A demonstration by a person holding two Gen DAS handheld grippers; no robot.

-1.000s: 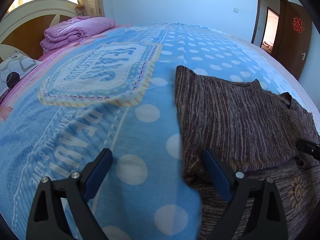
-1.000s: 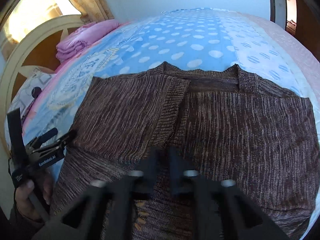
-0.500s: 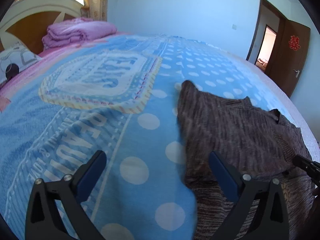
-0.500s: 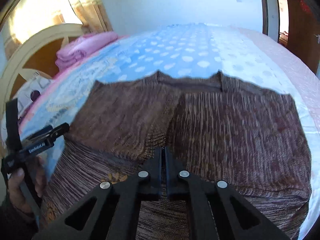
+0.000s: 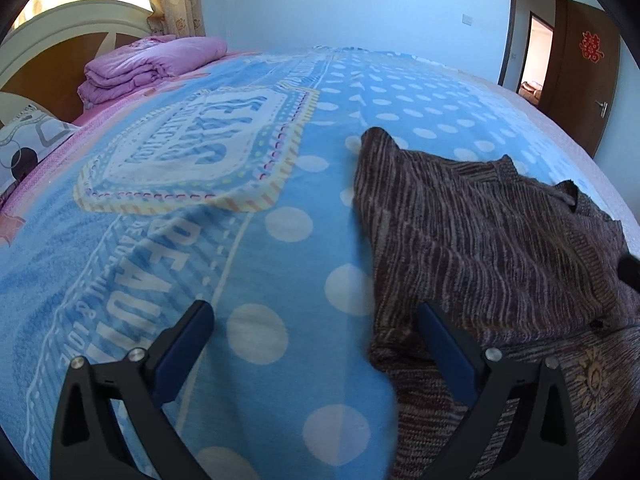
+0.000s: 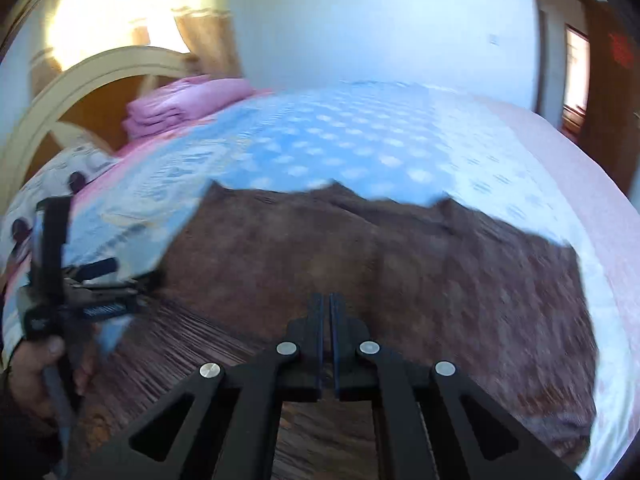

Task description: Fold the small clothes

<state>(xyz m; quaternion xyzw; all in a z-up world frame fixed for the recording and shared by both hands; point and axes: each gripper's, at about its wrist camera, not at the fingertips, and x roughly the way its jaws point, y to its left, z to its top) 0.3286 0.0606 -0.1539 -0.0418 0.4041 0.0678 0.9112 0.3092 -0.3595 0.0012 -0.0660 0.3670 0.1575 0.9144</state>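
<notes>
A brown striped knit sweater [image 5: 480, 232] lies flat on the blue dotted blanket [image 5: 240, 240], one side folded over the body. My left gripper [image 5: 316, 328] is open and empty, straddling the sweater's left edge just above the blanket. The right wrist view is blurred; there the sweater [image 6: 400, 264] fills the middle. My right gripper [image 6: 326, 308] is shut with nothing visible between its fingers, over the sweater's near part. The left gripper [image 6: 104, 280] shows at the left of that view, held in a hand.
A folded pink quilt [image 5: 148, 68] and a patterned pillow [image 5: 28, 144] lie by the headboard [image 5: 60, 40] at the far left. A brown door [image 5: 580, 68] stands open at the right. The bed's edge [image 6: 600, 200] runs along the right.
My right gripper has risen and pulled back from the sweater, staying shut. My left gripper has tilted up slightly and stays open at the sweater's left edge.
</notes>
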